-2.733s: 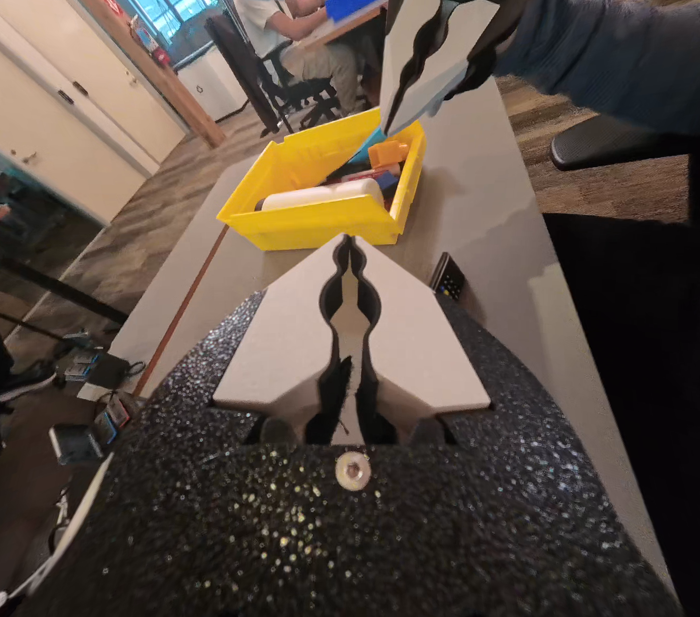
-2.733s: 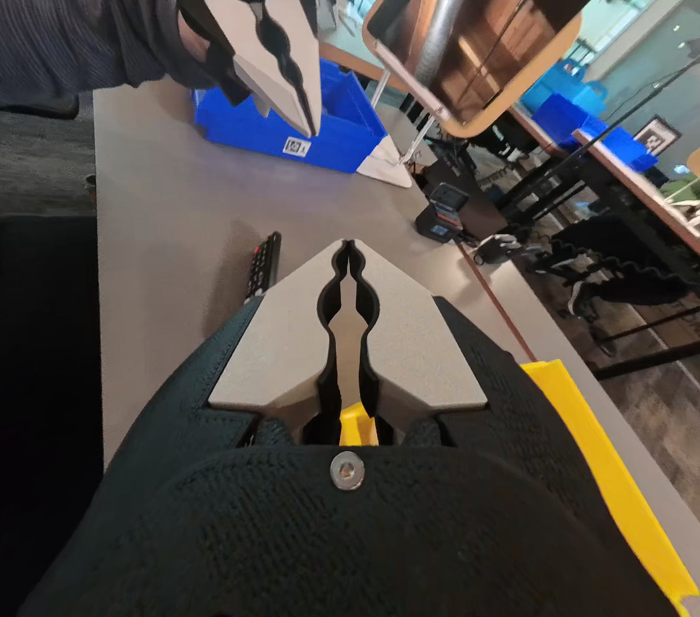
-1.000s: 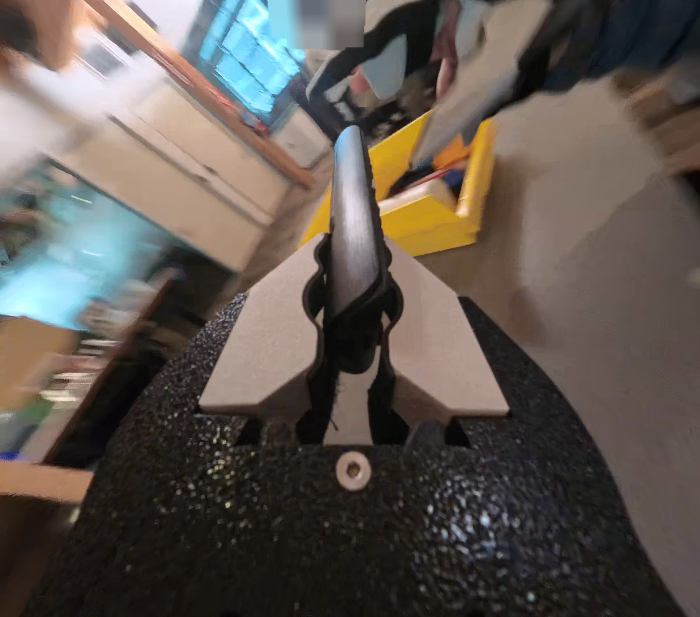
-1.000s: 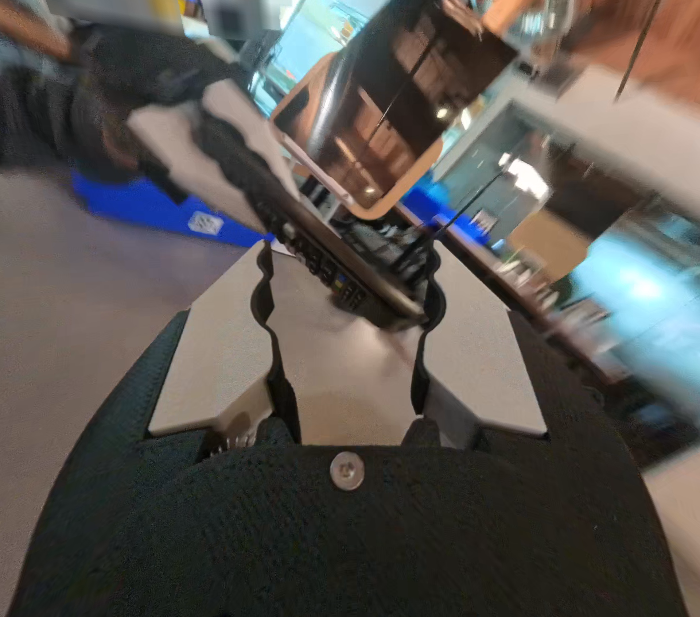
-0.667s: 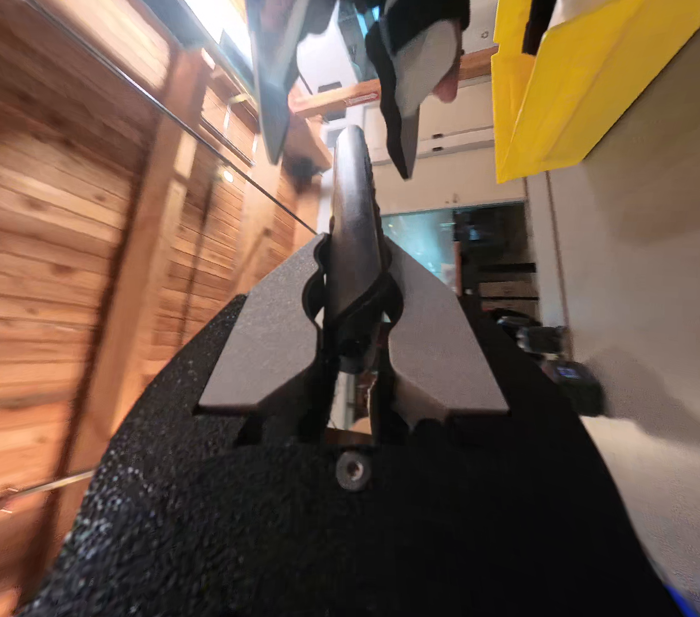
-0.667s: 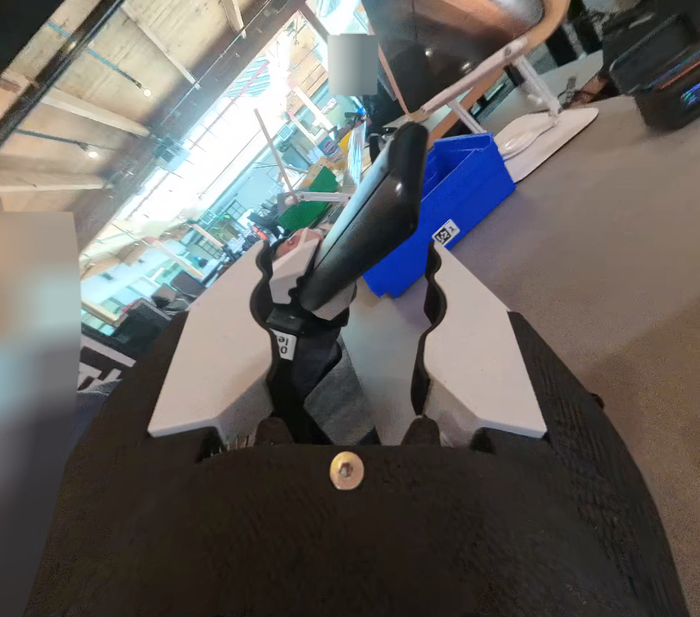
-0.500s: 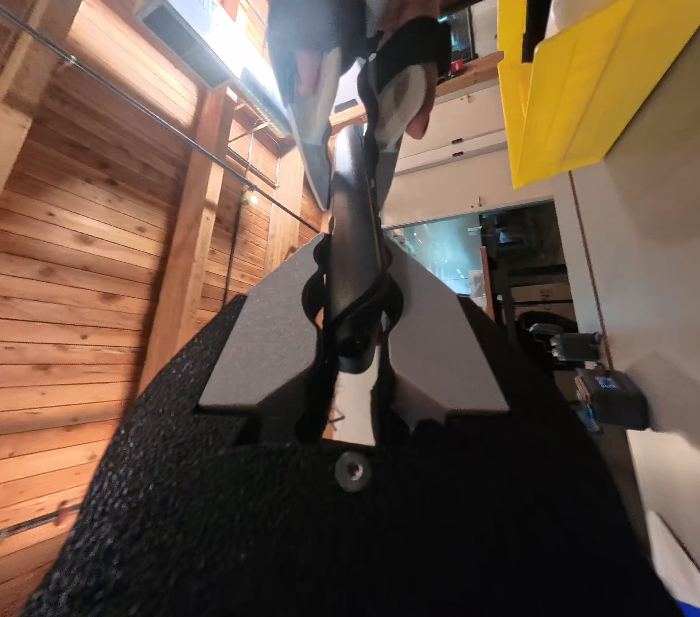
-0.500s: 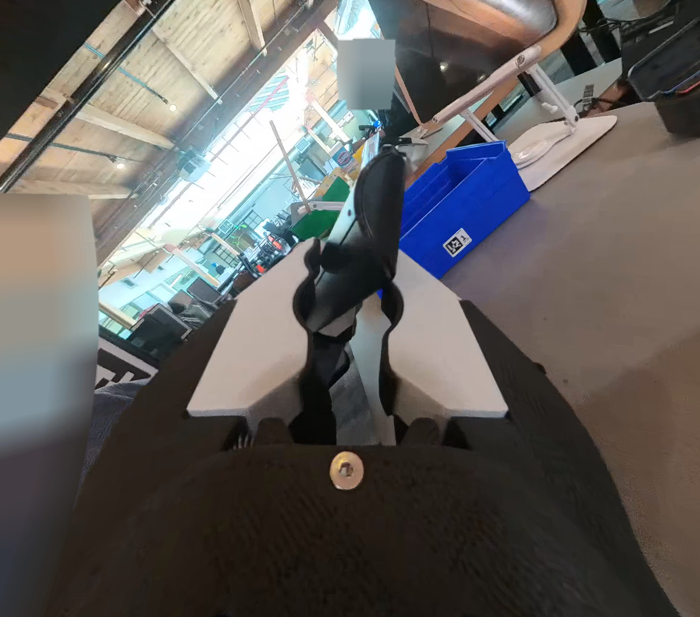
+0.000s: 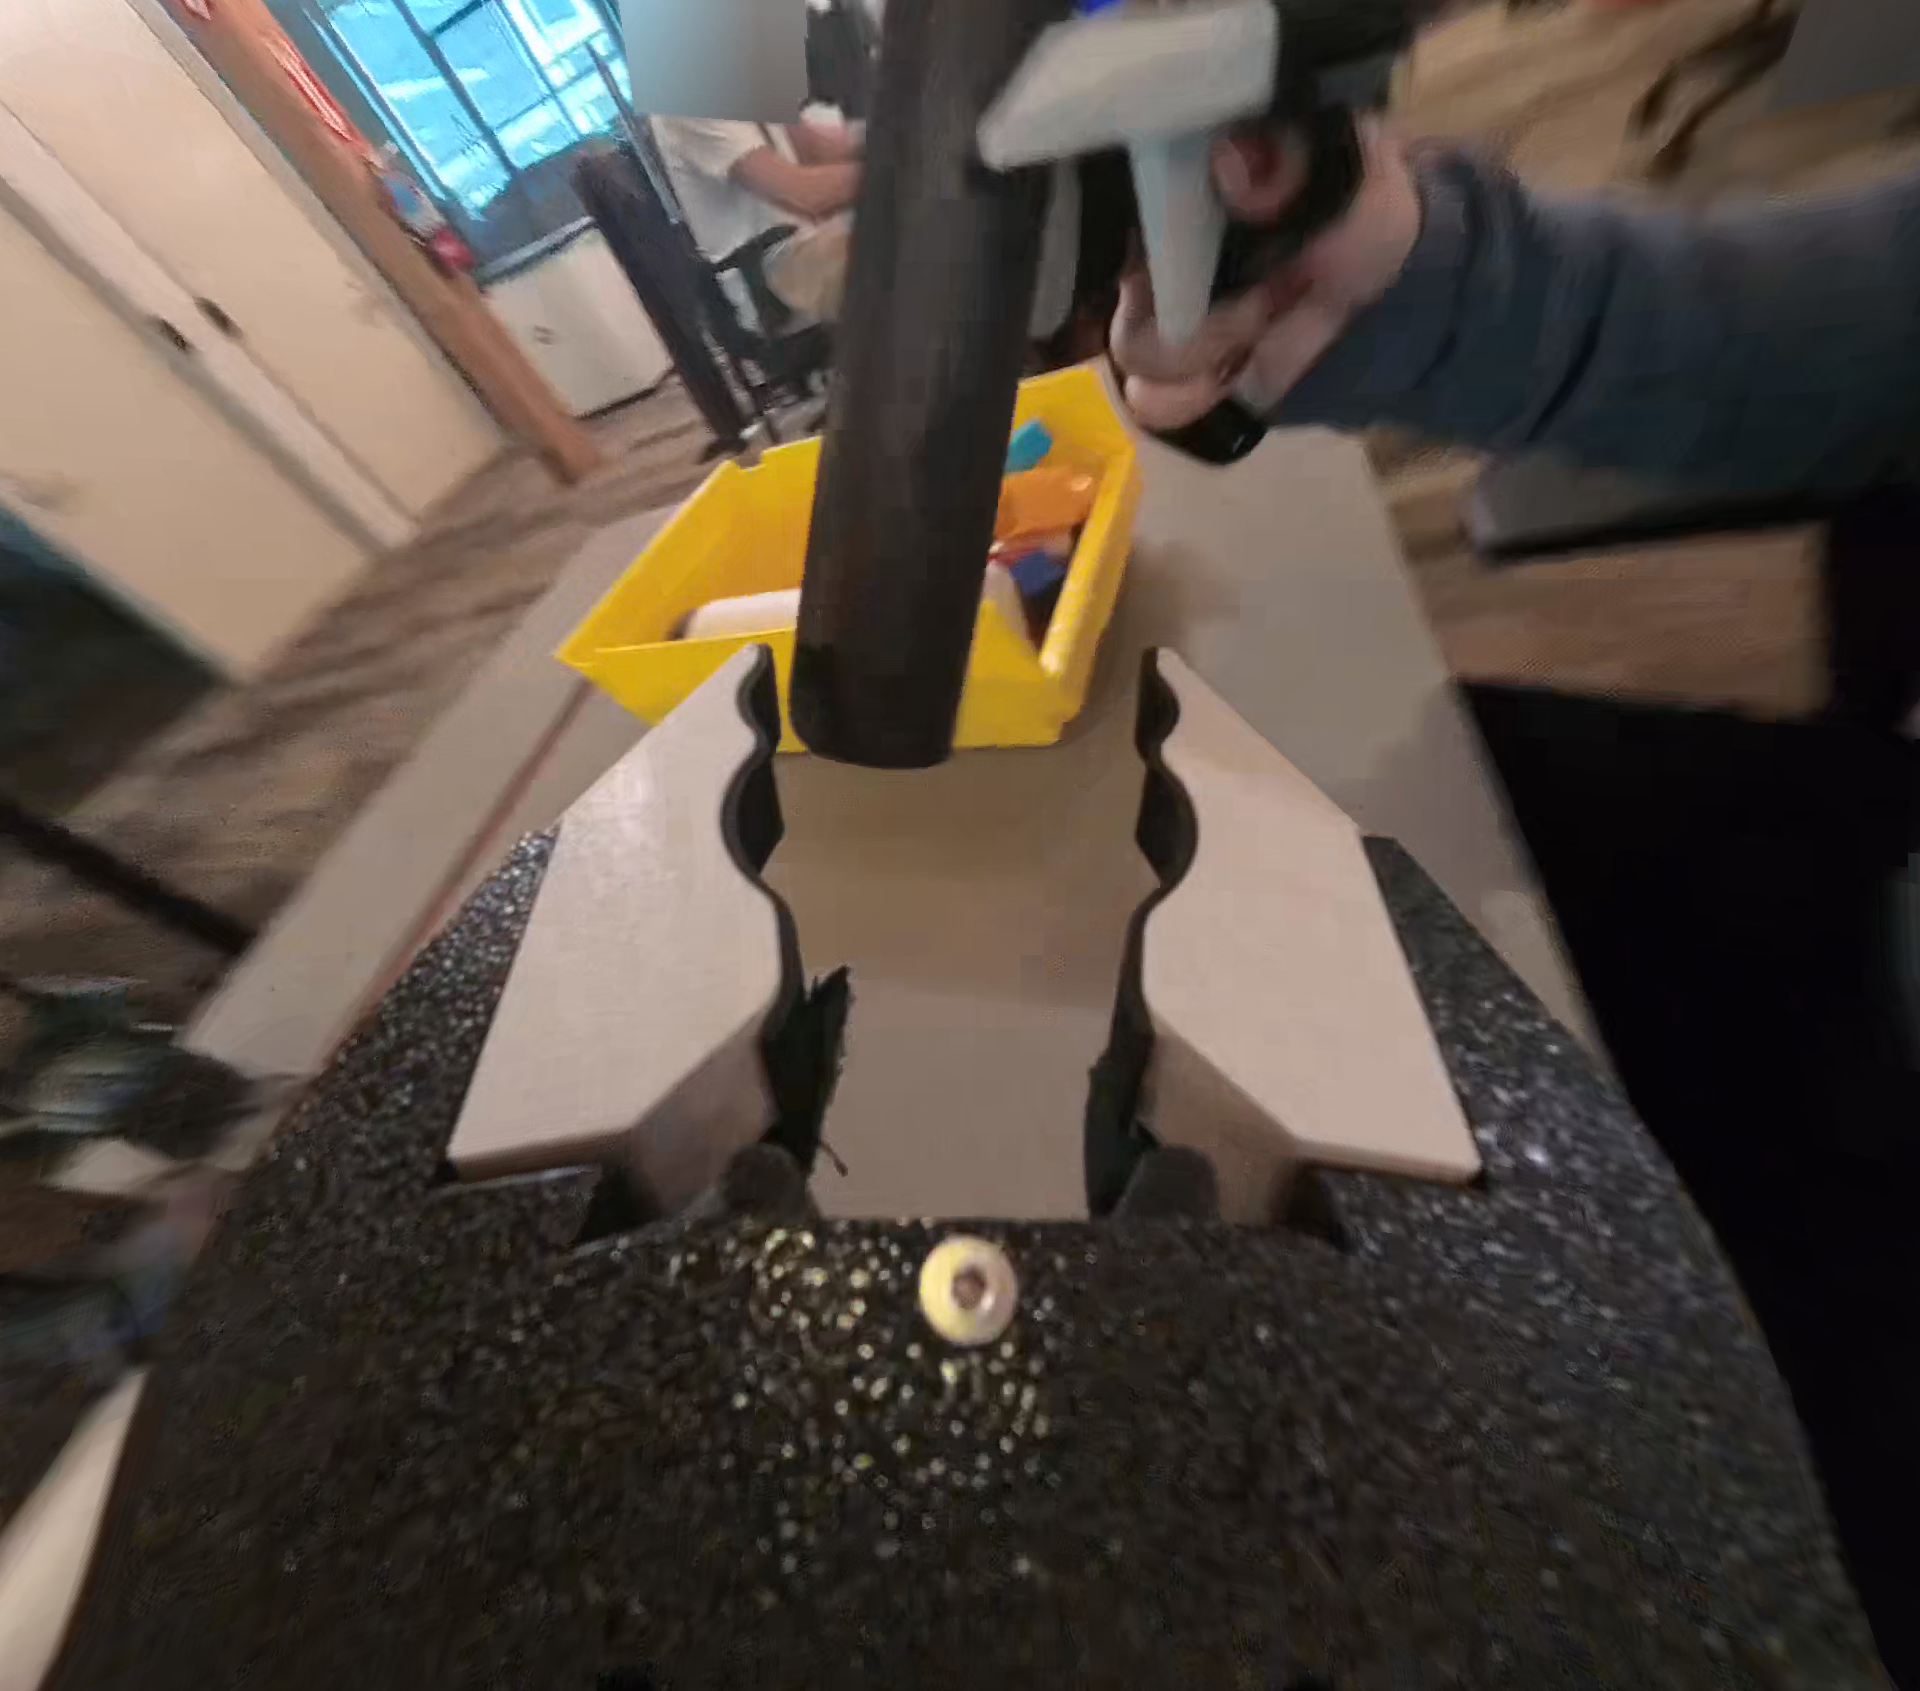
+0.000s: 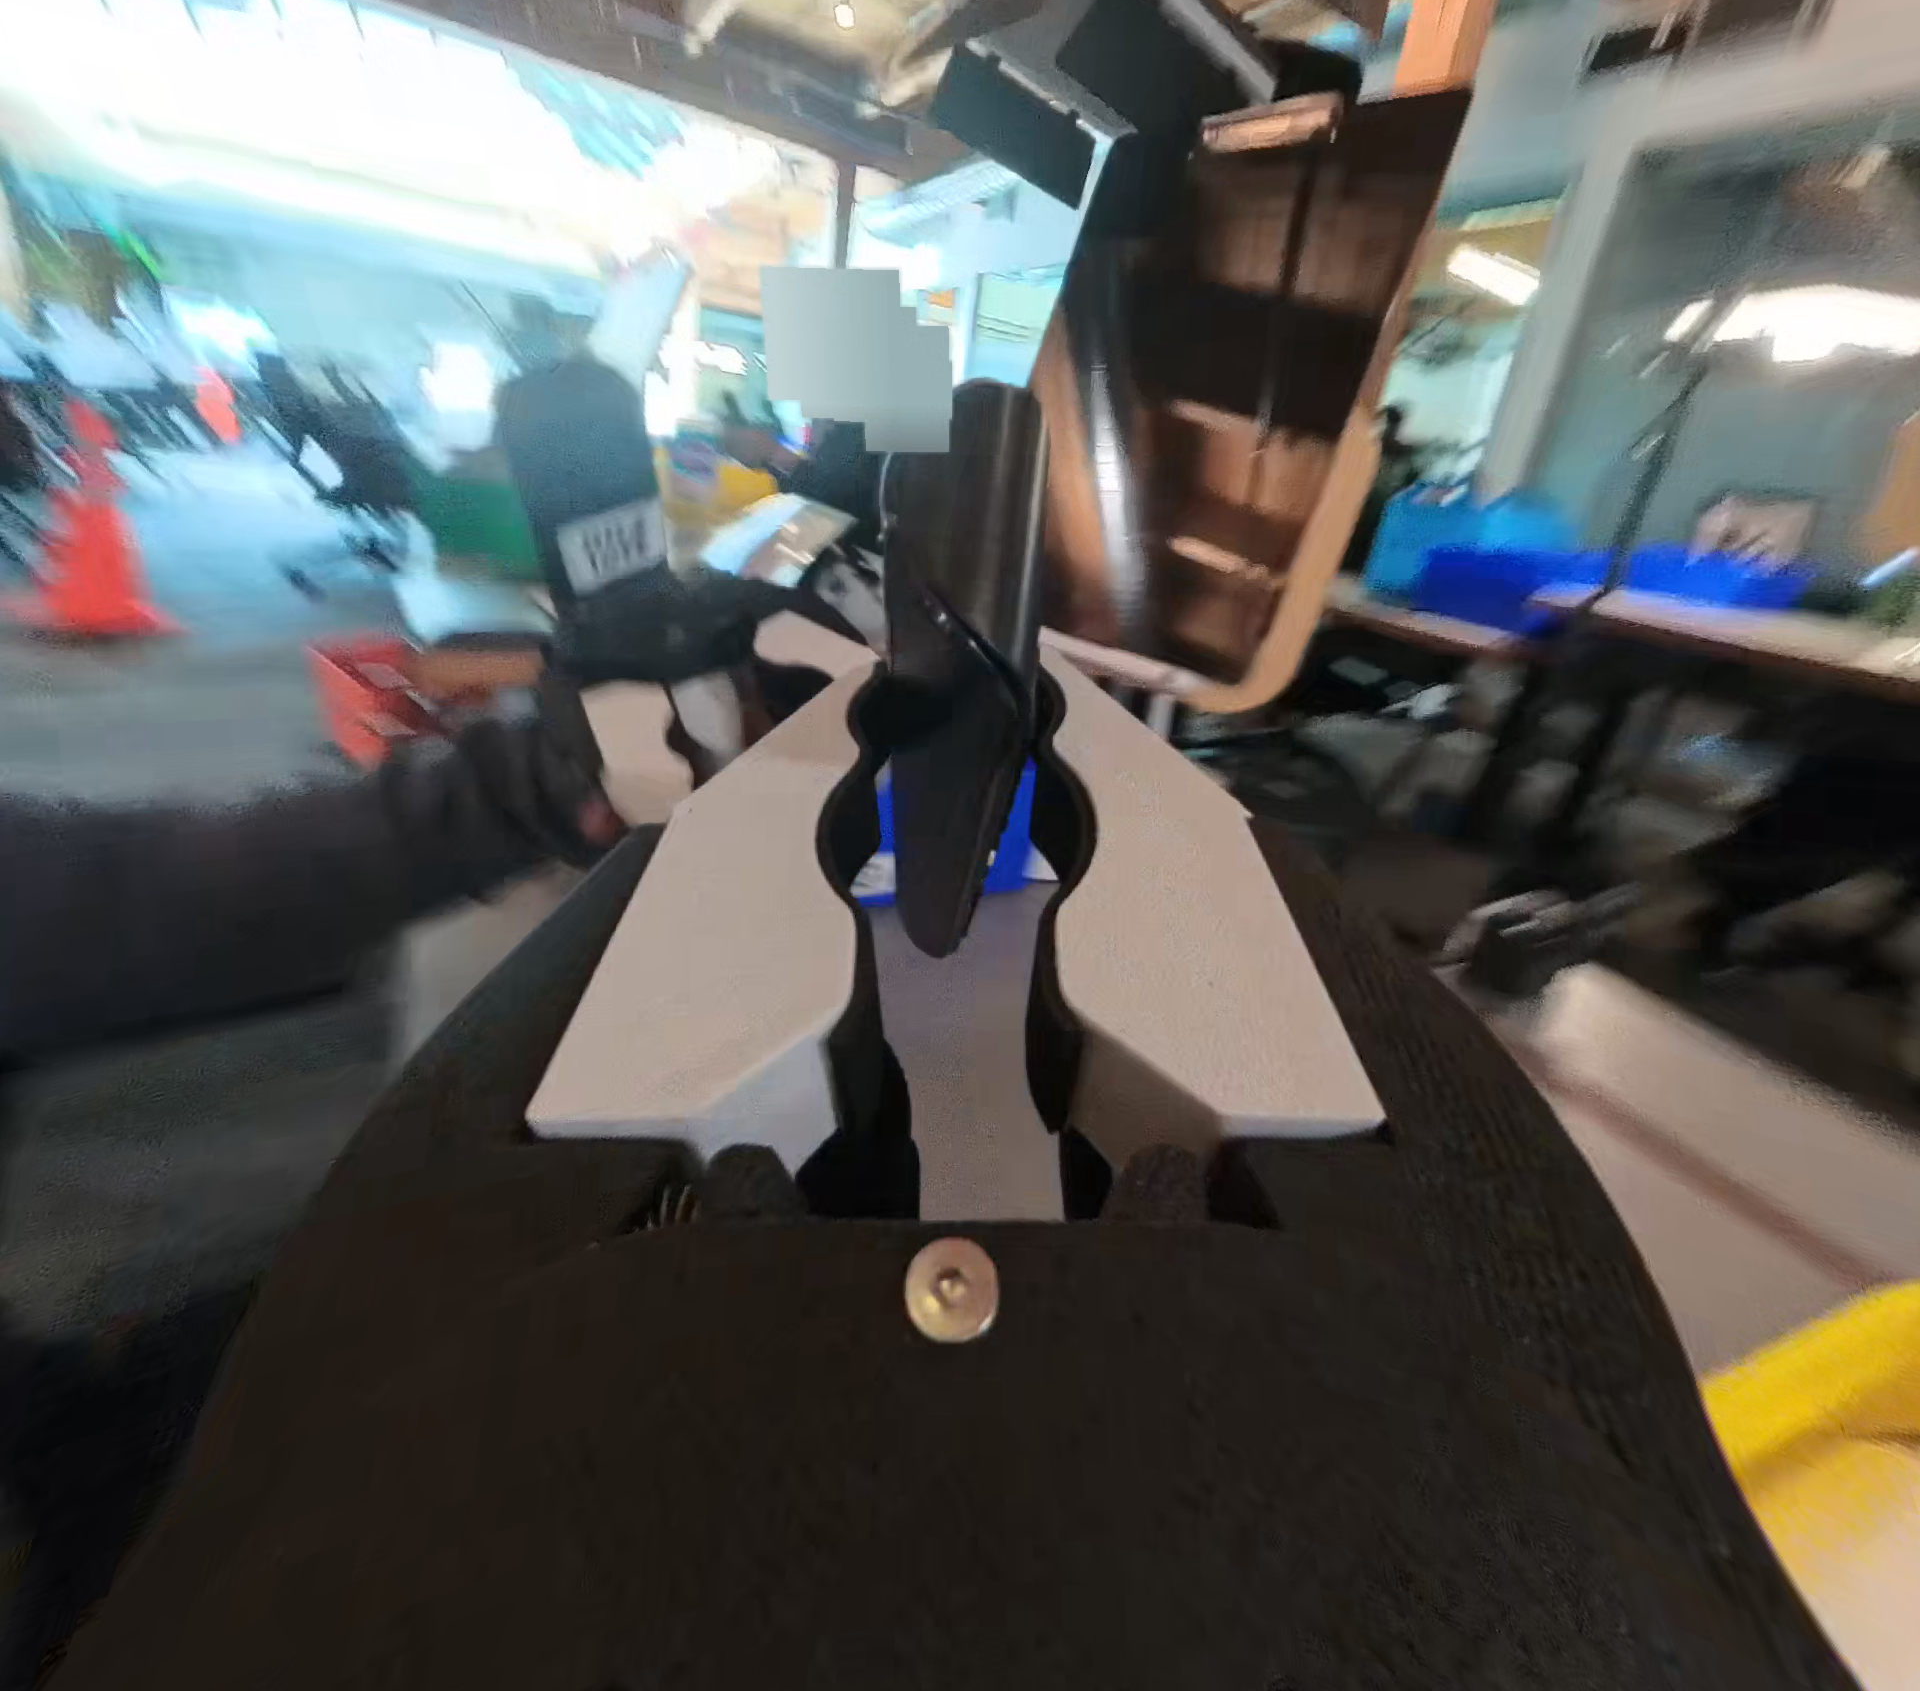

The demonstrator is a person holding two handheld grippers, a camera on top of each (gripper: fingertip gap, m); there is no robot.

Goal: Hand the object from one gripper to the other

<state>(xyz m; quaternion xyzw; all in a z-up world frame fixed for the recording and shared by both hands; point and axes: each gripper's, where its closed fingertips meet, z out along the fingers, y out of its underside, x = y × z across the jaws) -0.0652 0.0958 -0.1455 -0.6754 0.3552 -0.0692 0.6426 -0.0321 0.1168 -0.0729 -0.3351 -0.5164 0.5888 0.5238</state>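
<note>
In the left wrist view, the left claw (image 9: 956,768) stands spread and empty; the dark remote-like object (image 9: 914,353) hangs just past its fingertips, clamped higher up by the right claw (image 9: 1023,161), above a yellow bin (image 9: 665,613) on the tabletop (image 9: 1288,561). In the right wrist view, the right claw (image 10: 956,706) pinches the object (image 10: 961,654) near its lower end, upright, slightly tilted.

Yellow bin (image 9: 727,592) of mixed items at centre frame on a grey table (image 9: 1288,561); orange cone (image 10: 94,561), apparently, blurred at left; blue bins (image 10: 1496,571) at right.
</note>
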